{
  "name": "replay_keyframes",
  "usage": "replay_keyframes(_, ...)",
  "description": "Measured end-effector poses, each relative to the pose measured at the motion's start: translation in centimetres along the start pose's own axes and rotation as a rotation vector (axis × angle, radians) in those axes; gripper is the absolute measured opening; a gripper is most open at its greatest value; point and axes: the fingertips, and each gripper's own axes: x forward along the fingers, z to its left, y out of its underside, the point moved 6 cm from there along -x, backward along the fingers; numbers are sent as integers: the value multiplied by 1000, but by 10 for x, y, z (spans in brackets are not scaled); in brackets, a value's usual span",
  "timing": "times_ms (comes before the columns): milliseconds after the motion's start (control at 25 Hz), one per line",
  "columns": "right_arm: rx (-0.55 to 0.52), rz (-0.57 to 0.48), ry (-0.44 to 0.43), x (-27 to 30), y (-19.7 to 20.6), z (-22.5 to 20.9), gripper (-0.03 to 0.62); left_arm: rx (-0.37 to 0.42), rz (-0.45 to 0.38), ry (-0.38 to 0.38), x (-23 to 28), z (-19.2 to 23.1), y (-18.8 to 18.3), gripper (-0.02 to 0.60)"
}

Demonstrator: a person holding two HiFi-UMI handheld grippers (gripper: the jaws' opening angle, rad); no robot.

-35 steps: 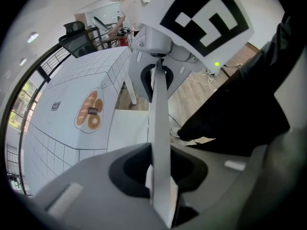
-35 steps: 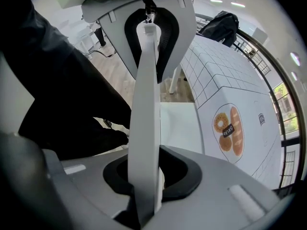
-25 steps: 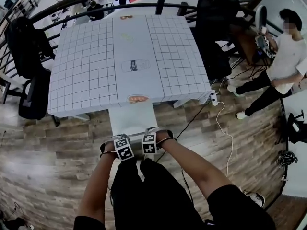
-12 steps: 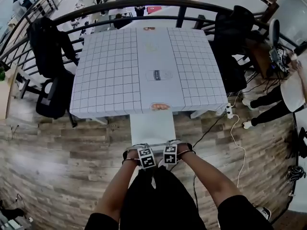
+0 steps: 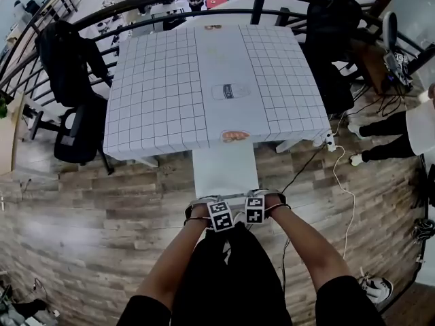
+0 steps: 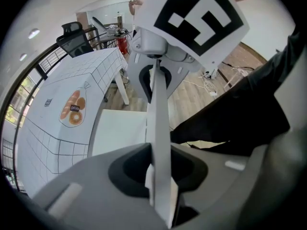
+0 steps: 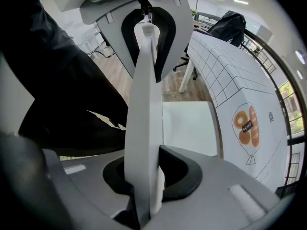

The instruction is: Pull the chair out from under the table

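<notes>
Clamping is seen on both sides of the thin white backrest (image 6: 159, 104) of the white chair: the left gripper (image 6: 161, 176) is closed on its top edge, and the right gripper (image 7: 146, 176) is closed on the same edge just beside it, the two marker cubes nearly touching. Both are pointed steeply down in front of the person's dark trousers (image 5: 228, 277), with bare forearms (image 5: 309, 250) reaching to them. Beyond the backrest, the flat white seat (image 5: 224, 172) is shown over the wood-plank floor (image 5: 88, 229), its far end meeting the near edge of the counter (image 5: 156, 94), which is draped in a white grid-lined cloth with a bread picture (image 5: 234, 136) printed at that edge. A black office chair (image 5: 75, 128) is parked at the counter's left, and a curved black railing (image 5: 136, 2) is seen behind.
</notes>
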Motion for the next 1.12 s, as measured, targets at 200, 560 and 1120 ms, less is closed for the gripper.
replay_keyframes(200, -24, 12, 15, 0, 0, 13, 75, -15, 4, 9, 1, -14, -1, 84)
replay_keyframes(560, -54, 33, -6, 0, 1, 51, 74, -71, -3, 16, 1, -55, -3, 86)
replay_keyframes(1120, -9, 20, -32, 11, 3, 113, 78, -46, -14, 10, 14, -113, 0, 89)
